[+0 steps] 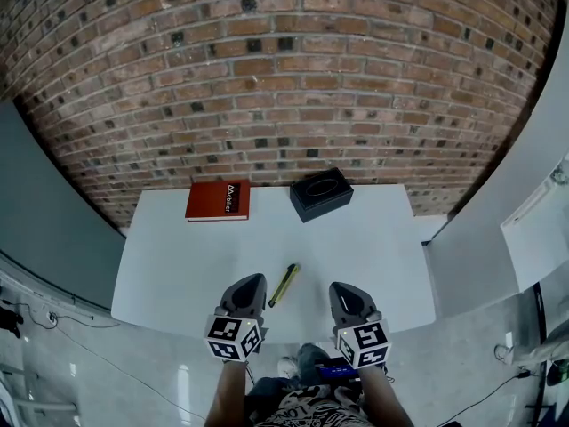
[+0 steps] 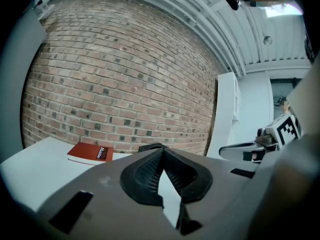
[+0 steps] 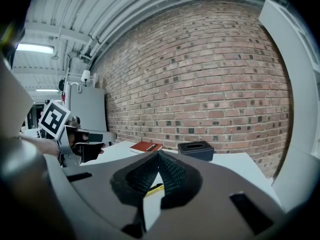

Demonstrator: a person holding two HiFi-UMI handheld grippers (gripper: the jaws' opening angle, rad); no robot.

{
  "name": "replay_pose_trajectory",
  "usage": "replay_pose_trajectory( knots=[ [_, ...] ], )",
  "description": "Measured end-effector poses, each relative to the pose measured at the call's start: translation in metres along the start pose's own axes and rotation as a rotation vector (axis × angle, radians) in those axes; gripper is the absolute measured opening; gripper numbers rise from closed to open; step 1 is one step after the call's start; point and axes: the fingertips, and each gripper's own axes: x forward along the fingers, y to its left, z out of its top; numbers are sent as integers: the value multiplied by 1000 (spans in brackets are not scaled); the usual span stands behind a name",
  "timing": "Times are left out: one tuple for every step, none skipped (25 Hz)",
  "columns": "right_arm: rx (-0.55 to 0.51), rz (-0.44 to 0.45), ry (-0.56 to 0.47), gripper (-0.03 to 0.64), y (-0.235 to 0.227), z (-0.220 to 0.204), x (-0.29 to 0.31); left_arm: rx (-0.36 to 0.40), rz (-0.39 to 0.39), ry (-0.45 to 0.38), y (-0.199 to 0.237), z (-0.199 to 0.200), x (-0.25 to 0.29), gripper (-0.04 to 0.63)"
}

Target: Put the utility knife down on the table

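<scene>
Red brick wall (image 1: 284,78) is running along the far side, and the white rectangular table (image 1: 373,238) is sitting against it. The black rectangular box with an oval top opening (image 1: 321,193) and the flat red book (image 1: 218,200) are sitting at the table's far edge, box to the right of book. Both are well apart from the work zone, so nothing is crowding the near half.

Left gripper (image 1: 254,280) and right gripper (image 1: 338,288) are being held side by side at the near edge. Both are showing jaws pressed together at the tips, with nothing pinched in either.

The slim yellow-and-black utility knife (image 1: 284,285) is lying flat on the table between the two grippers, far end angling right, touching neither.

My read: the knife is already down, so the closed, empty jaws are looking parked and the placement is looking done.
</scene>
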Motion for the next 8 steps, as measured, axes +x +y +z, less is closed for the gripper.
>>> replay_pose_trajectory(
  knots=[
    [2, -2, 1, 0, 0, 0, -1, 1, 0, 4, -1, -1, 0, 14],
    [3, -3, 2, 0, 0, -1, -1, 1, 0, 7, -1, -2, 0, 14],
    [4, -4, 4, 0, -1, -2, -2, 0, -1, 10, -1, -3, 0, 14],
    [5, -5, 6, 0, -1, -2, -2, -1, -2, 13, -1, -5, 0, 14],
    [6, -7, 8, 0, -1, -4, -2, -3, -3, 16, -1, -6, 0, 14],
    [7, -8, 10, 0, -1, -5, -2, -6, -4, 19, 0, -8, 0, 14],
    [8, -9, 13, 0, -2, -7, -2, -9, -4, 21, 0, -9, 0, 15],
    [9, -9, 15, 0, -2, -8, -2, -12, -4, 23, 1, -11, 0, 14]
  ],
)
